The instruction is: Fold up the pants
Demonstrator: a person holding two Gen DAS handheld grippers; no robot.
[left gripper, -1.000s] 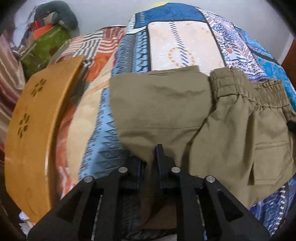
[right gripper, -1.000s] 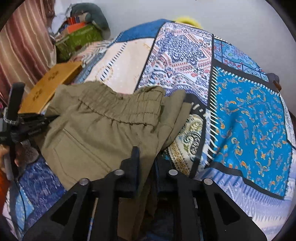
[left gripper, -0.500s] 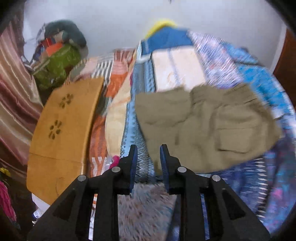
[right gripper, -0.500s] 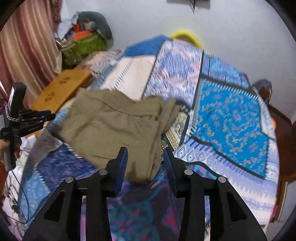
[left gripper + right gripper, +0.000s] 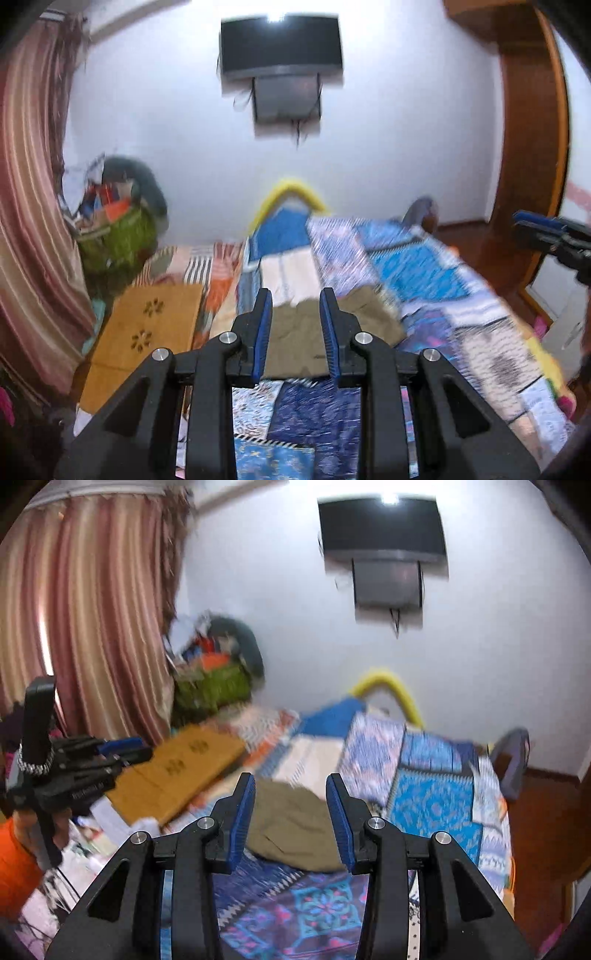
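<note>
The olive-green pants (image 5: 295, 339) lie folded into a compact bundle on the patterned bedspread (image 5: 424, 269). They also show in the right wrist view (image 5: 291, 823). My left gripper (image 5: 295, 306) is open and empty, held well back from the pants and above the bed. My right gripper (image 5: 291, 794) is open and empty, also pulled back from the pants. The left gripper shows at the left edge of the right wrist view (image 5: 125, 751). The right gripper's tips show at the right edge of the left wrist view (image 5: 546, 236).
A wooden lap table (image 5: 144, 332) lies at the bed's left side. A pile of bags and clothes (image 5: 114, 225) sits in the far left corner by a striped curtain (image 5: 92, 609). A TV (image 5: 280, 48) hangs on the wall. A wooden door frame (image 5: 532, 147) stands right.
Both grippers let go of the pants, opened wide and drew back and up from the bed. The pants now lie folded and farther away in both views.
</note>
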